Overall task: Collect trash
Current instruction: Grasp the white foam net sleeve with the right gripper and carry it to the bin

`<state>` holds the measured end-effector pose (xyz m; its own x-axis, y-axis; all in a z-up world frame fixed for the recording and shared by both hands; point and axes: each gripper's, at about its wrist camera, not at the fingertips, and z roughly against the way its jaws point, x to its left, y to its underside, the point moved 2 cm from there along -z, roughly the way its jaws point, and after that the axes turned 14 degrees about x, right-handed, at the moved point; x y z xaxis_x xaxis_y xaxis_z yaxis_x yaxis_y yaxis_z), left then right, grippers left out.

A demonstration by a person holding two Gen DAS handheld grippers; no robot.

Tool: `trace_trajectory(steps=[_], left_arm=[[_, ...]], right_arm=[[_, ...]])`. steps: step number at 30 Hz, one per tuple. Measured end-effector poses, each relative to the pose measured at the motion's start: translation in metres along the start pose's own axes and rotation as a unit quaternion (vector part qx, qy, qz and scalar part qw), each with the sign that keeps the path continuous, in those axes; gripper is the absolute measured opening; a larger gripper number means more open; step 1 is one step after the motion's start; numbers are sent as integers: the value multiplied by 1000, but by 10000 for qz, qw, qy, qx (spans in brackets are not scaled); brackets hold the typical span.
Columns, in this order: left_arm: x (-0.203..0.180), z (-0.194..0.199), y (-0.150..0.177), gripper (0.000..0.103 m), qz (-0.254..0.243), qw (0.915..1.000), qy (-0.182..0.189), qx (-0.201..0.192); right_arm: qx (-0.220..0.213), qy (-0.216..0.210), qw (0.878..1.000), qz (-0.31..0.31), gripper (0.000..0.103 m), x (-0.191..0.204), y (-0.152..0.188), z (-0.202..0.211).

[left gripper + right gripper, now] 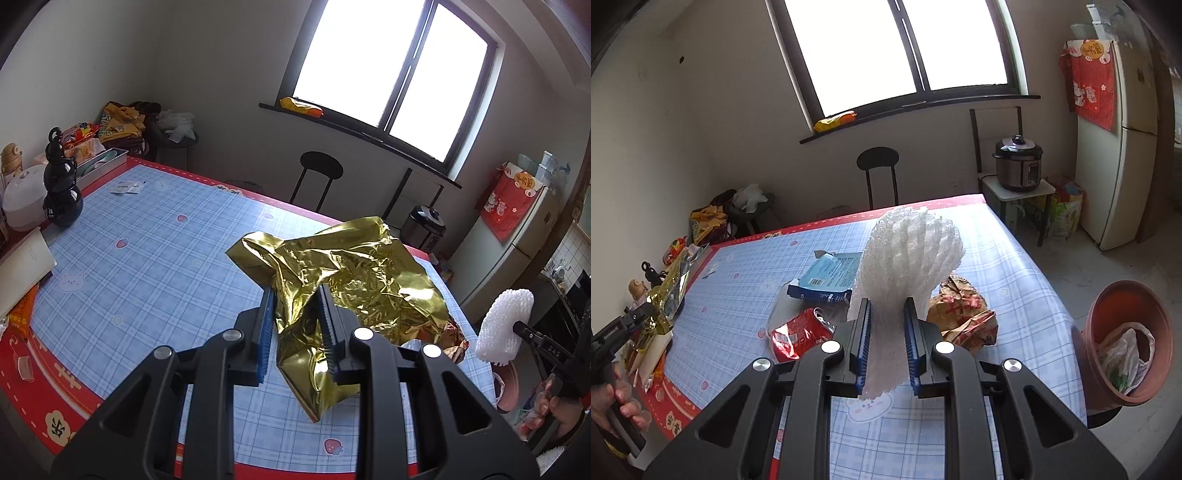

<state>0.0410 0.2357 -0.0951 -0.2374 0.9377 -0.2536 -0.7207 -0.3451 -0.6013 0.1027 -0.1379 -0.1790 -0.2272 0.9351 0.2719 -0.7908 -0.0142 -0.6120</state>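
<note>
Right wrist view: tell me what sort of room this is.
Most likely the dining corner of a home kitchen. A fridge stands at the right wall, a pressure cooker sits on a small side table, and a dining table under a plaid cloth fills the middle.

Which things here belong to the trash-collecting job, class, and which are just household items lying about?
Belong to the job:
gold foil wrapper in the left gripper
white foam net in the right gripper
crushed red can
blue packet
brown paper bag
bin

Just lying about:
black gourd bottle
pressure cooker
stool
fridge
</note>
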Motion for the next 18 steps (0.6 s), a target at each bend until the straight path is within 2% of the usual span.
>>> trace_trajectory(steps=[9, 14, 18], left_arm=[[-73, -12, -15, 27, -501, 9983, 281, 42], [-114, -12, -20, 27, -695, 9968, 392, -15], [-141, -11, -18, 27, -759, 9961, 440, -47]], right_arm=[[-472, 340, 9974, -436, 18, -75, 7, 39], [-737, 660, 9910, -898, 18, -140, 10, 66], [-853, 1075, 9831, -1214, 18, -198, 15, 83]])
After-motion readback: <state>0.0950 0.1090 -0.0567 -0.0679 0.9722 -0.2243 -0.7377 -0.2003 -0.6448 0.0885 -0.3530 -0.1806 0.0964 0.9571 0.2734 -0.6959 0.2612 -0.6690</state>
